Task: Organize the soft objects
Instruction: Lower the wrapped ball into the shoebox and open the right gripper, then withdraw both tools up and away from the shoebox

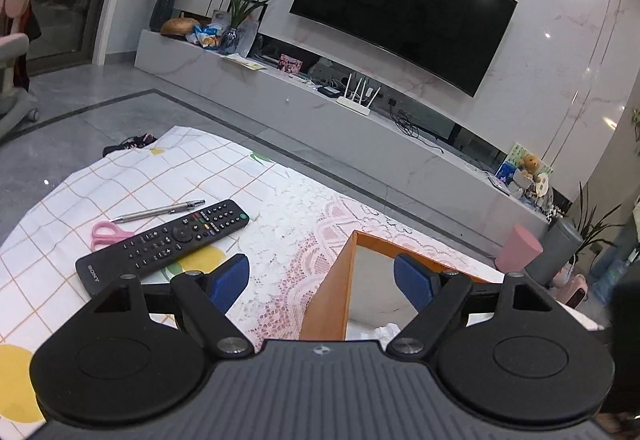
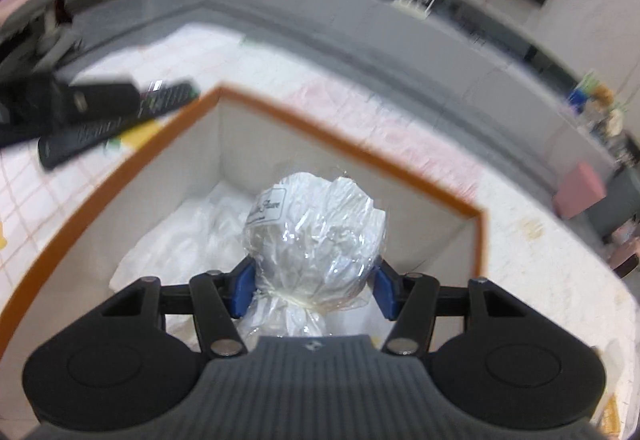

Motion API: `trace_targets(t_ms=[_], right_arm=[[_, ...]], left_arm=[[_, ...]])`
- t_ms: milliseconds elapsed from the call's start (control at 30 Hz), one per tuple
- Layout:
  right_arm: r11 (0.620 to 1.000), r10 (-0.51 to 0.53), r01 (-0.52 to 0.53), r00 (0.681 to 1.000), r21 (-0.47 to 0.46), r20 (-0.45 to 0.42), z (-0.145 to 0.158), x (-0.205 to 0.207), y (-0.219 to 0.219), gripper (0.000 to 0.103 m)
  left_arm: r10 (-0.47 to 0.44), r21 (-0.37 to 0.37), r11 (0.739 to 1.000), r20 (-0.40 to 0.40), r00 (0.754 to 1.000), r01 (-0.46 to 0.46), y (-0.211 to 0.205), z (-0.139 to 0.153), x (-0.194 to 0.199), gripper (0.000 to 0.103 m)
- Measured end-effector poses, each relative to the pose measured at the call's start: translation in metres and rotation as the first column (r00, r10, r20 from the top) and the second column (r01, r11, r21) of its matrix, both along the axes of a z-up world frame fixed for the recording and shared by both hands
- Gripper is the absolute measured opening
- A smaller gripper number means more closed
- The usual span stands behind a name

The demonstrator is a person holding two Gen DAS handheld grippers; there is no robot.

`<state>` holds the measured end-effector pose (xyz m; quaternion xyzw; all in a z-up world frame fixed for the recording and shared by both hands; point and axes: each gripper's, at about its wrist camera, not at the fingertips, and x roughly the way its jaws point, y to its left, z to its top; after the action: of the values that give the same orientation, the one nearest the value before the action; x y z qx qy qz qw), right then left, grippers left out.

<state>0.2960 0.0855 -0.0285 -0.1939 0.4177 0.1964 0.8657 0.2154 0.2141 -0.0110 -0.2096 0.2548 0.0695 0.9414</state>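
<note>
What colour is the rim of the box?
Orange, on the box rim; clearest in the right wrist view.

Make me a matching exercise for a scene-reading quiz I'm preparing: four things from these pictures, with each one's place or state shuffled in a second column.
Things:
1. clear plastic-wrapped white bundle
2. black Sony remote control
3. pink-handled scissors
4. orange-rimmed open box

Places or states:
A. partly hidden behind the remote
B. between the right gripper's blue pads
C. holds crumpled white material
D. lies on the checked cloth beside a silver pen

Pairs: 1-B, 2-D, 3-A, 4-C
</note>
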Motion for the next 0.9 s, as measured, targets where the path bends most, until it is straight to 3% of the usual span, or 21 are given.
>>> trace_targets(t_ms=[100, 233, 333, 433, 800, 900], right_arm=[[1.000, -0.005, 0.005, 0.999, -0.003, -0.050, -0.015, 0.004, 0.009, 0.058], [0.998, -0.041, 0.040, 0.999, -0.040, -0.034, -0.026, 0.006, 0.013, 0.066], [0.998, -0.058, 0.058, 0.998, -0.004, -0.033, -0.022, 0.003, 0.010, 0.068], [0.996, -0.017, 0.017, 1.000, 0.087, 0.001, -0.009, -0.009, 0.002, 0.096], [0.984, 0.076, -0.104, 0.980, 0.145, 0.183, 0.038, -0.054, -0.011, 0.100], [0.967, 0.109, -0.157, 0.967, 0.201, 0.229, 0.046, -0.060, -0.018, 0.100]], left_arm=[[0.000, -0.027, 1.000, 0.000, 1.000, 0.000, 0.004, -0.001, -0.002, 0.096], [0.016, -0.045, 0.999, 0.004, 1.000, -0.016, 0.007, 0.000, -0.003, 0.096], [0.028, -0.057, 0.998, 0.007, 1.000, -0.028, 0.010, 0.002, -0.003, 0.096], [0.041, -0.075, 0.996, 0.010, 0.999, -0.040, 0.012, 0.002, -0.005, 0.096], [0.035, -0.072, 0.997, 0.006, 0.999, -0.034, 0.008, 0.002, -0.004, 0.096], [0.029, -0.061, 0.998, 0.009, 1.000, -0.028, 0.006, 0.003, -0.005, 0.096]])
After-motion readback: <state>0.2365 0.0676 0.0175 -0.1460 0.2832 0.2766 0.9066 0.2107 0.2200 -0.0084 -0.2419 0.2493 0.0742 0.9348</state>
